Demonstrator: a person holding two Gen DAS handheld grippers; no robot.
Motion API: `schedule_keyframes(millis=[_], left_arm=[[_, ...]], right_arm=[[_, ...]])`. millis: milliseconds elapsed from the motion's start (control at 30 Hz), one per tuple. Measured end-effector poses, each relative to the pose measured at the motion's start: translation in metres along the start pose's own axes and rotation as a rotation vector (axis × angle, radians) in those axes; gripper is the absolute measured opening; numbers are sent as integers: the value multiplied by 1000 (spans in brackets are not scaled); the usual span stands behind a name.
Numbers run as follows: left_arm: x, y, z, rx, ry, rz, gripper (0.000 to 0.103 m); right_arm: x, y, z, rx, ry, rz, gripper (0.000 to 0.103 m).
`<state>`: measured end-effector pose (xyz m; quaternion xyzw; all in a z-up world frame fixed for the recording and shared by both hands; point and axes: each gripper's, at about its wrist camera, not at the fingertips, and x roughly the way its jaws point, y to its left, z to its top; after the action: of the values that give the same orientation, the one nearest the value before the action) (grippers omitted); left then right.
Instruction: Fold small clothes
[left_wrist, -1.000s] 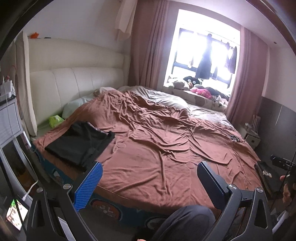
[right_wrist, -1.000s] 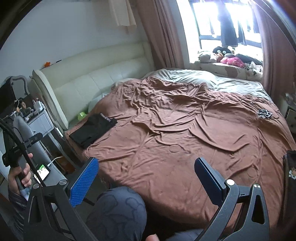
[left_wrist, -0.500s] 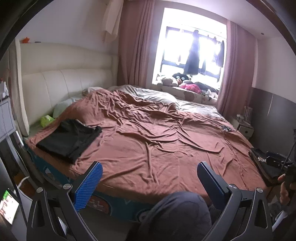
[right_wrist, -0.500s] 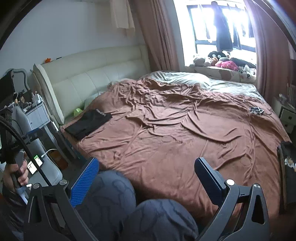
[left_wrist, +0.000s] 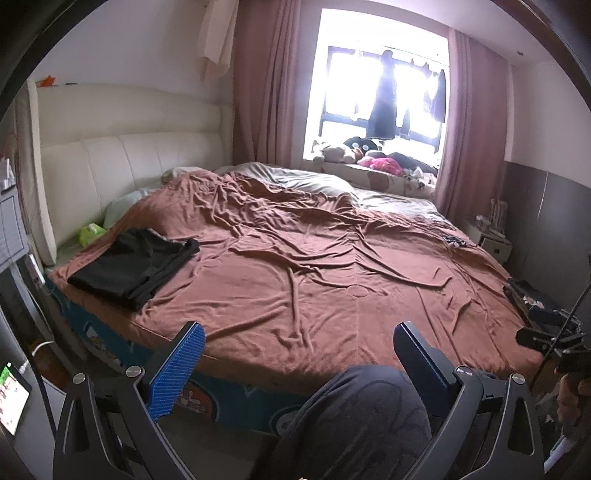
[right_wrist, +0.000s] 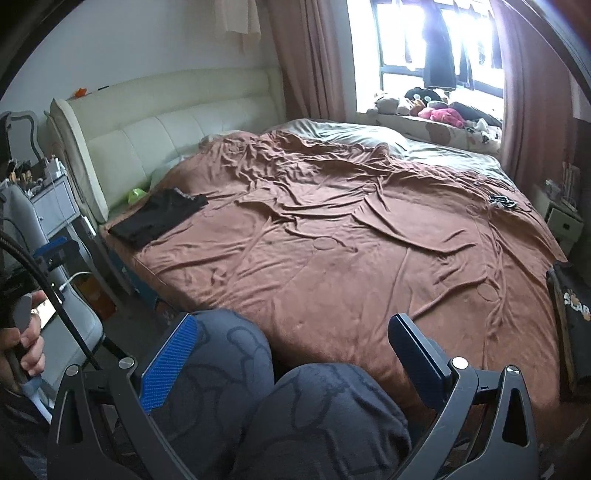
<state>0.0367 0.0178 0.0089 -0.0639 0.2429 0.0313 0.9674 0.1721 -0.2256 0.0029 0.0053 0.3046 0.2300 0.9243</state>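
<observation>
A folded black garment (left_wrist: 135, 263) lies on the near left corner of the bed's brown sheet (left_wrist: 314, 280); it also shows in the right wrist view (right_wrist: 159, 218). A second dark garment with a print (right_wrist: 574, 310) lies at the bed's right edge, seen too in the left wrist view (left_wrist: 532, 299). My left gripper (left_wrist: 299, 341) is open and empty, held off the bed's near edge above a knee. My right gripper (right_wrist: 293, 334) is open and empty, over both knees, well short of either garment.
A cream padded headboard (left_wrist: 122, 162) stands at the left. A green packet (left_wrist: 90, 233) lies near it. A bedside unit (right_wrist: 51, 206) is at the left. A small dark object (right_wrist: 502, 201) lies on the sheet's far right. Soft toys (left_wrist: 369, 155) line the window sill.
Both grippers have pulled back and lifted away from the bed, so more of the room and the person's knees show. Both stay open and empty.
</observation>
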Motion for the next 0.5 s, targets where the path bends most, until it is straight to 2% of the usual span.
schedule_keyframes(millis=[500], left_arm=[[4, 4, 2, -33, -30, 1, 103]], right_arm=[[-3, -5, -12, 35, -40, -48, 103]])
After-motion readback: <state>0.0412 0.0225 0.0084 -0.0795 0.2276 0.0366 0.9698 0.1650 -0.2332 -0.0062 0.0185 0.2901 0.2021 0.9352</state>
